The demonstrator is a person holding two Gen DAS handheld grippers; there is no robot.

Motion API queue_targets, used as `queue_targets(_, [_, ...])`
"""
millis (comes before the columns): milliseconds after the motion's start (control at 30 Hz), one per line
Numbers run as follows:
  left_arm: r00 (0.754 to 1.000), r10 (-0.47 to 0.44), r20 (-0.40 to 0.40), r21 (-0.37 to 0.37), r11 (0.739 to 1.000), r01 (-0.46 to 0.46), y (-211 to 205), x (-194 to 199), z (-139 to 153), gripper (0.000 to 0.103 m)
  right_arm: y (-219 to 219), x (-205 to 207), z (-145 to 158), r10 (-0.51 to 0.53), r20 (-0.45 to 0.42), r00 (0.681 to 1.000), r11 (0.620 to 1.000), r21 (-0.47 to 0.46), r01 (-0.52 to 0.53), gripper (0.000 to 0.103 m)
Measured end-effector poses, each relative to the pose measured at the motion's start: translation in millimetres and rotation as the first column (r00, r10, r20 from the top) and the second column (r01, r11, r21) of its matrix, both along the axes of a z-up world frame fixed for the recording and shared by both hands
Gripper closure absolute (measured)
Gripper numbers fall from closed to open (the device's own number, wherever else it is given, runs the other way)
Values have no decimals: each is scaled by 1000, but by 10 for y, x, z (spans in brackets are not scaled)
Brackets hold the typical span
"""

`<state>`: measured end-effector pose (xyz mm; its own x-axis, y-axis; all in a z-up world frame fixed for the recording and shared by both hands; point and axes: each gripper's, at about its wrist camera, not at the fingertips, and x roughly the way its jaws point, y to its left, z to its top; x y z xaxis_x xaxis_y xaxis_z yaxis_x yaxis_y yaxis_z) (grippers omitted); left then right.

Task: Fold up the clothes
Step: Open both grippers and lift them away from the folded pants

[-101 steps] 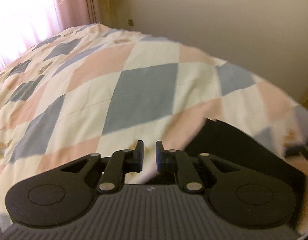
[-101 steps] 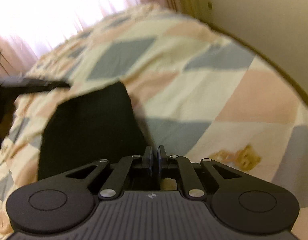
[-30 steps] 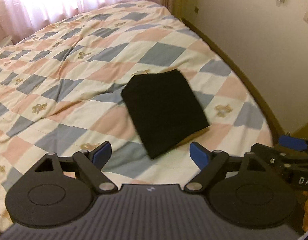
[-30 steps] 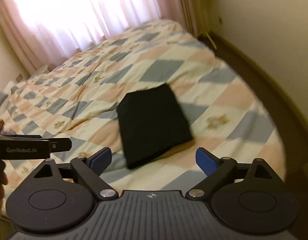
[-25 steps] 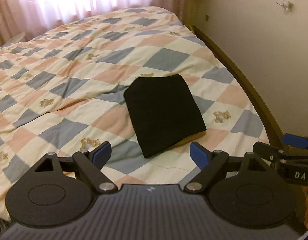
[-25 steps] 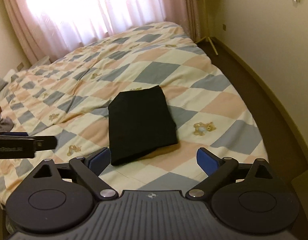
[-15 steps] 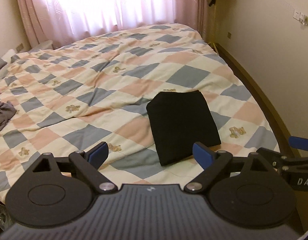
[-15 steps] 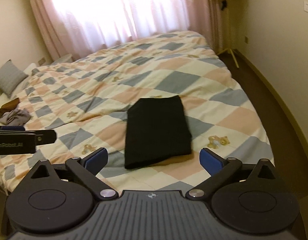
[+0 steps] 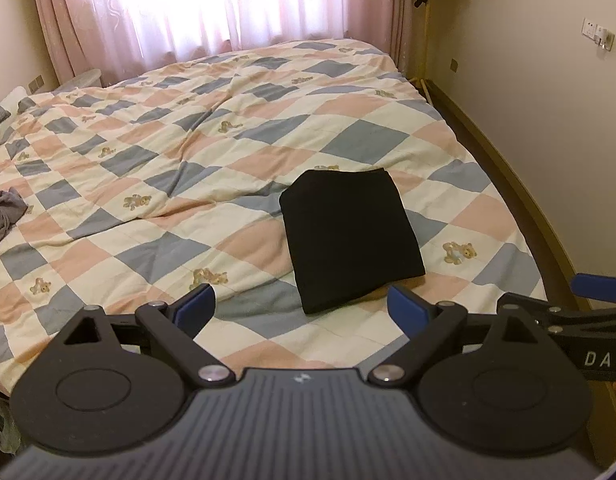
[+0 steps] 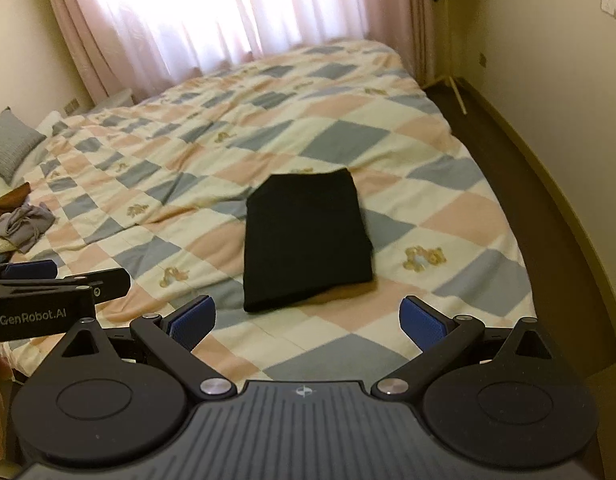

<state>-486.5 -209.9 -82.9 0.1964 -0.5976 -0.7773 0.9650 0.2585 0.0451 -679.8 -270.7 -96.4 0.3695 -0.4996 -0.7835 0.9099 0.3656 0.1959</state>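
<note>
black garment (image 9: pixel 349 236) lies folded in a neat rectangle on the bed (image 9: pixel 156 184), 12 o'clock of both hand-held grippers. left hand-held gripper (image 9: pixel 302 306) and right hand-held gripper (image 10: pixel 306 320) spread wide, empty. grey clothes (image 10: pixel 24 226) at 9 o'clock unfolded.

A wide bed (image 9: pixel 236 128) carries everything, covered by a quilt (image 9: pixel 148 184) of cream, pink and grey-blue diamonds with small teddy-bear prints. A black garment folded into a flat rectangle (image 9: pixel 349 234) lies on the quilt near the bed's right edge, toward the near end. At the far left edge sits a crumpled heap of grey and brown clothes (image 10: pixel 22 220), with a grey ribbed cushion (image 10: pixel 10 144) beyond it at the left corner.
</note>
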Motion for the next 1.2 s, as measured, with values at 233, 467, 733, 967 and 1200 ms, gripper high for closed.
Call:
queue_targets(233, [1000,-3,-15,40,999,3,-8,-23,-108,12,-20,10,-17,-7,-18,1000,1000,24,8,2])
queue_targets(467, [1000,-3,-21,76,997,4,-28,-32,-168,12,-50,55,-40,7,-32,999,999,43,-6,2])
queue_targets(733, [999,27,-39,108,994,-22,-14,-1,-200,11,-109,94,-42,36,-54,998,997,66,-33,2])
queue_targets(967, [998,44,-44,153,988,-37,-66,87,-291,11,-208,175,-142,42,-71,997,994,106,-35,2])
queue_targets(1200, [996,33,-80,213,977,-16,-250,196,-517,11,-304,227,-320,20,-107,994,987,158,-3,2])
